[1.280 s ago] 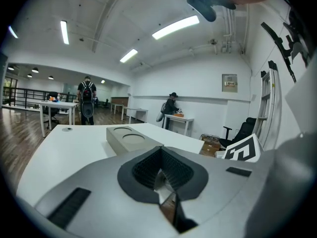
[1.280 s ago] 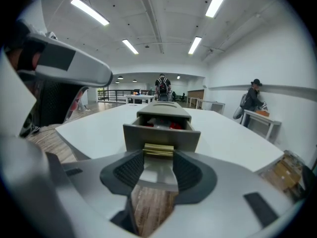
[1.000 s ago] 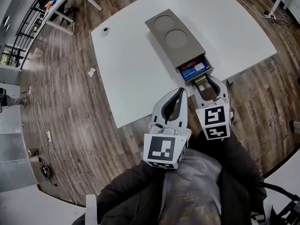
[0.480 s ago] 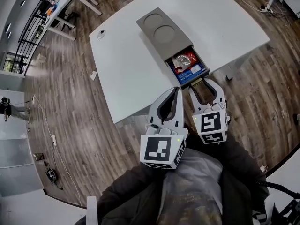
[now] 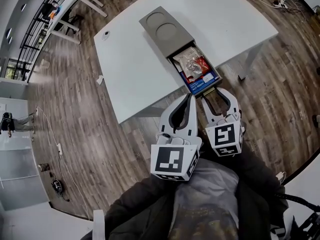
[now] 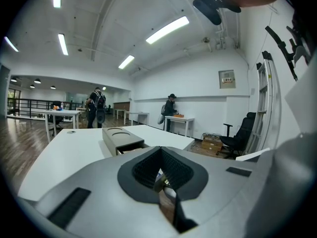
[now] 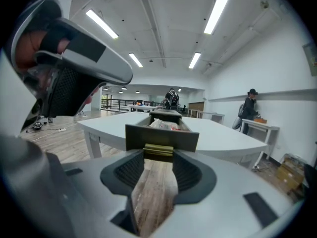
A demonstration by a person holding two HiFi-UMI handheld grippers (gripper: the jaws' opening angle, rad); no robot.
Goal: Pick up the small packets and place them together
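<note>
Head view: right tool (image 5: 215, 90) clamps the handle (image 7: 158, 151) of the open drawer (image 7: 161, 134). Packets (image 5: 192, 66) lie inside, straight ahead of its tips, along the drawer's long axis. Left tool (image 5: 189, 99), closed and empty, sits just beside, about equally near.

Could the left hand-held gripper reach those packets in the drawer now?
Probably yes: the drawer stands open, the packets lie uncovered, and nothing blocks the left hand-held gripper, though its jaws are shut.

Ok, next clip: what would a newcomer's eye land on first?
The open drawer at the near edge of the white table, with red, clear and blue packets inside. Then the right hand-held gripper clamped on its brass handle, and the left hand-held gripper shut beside it.
</note>
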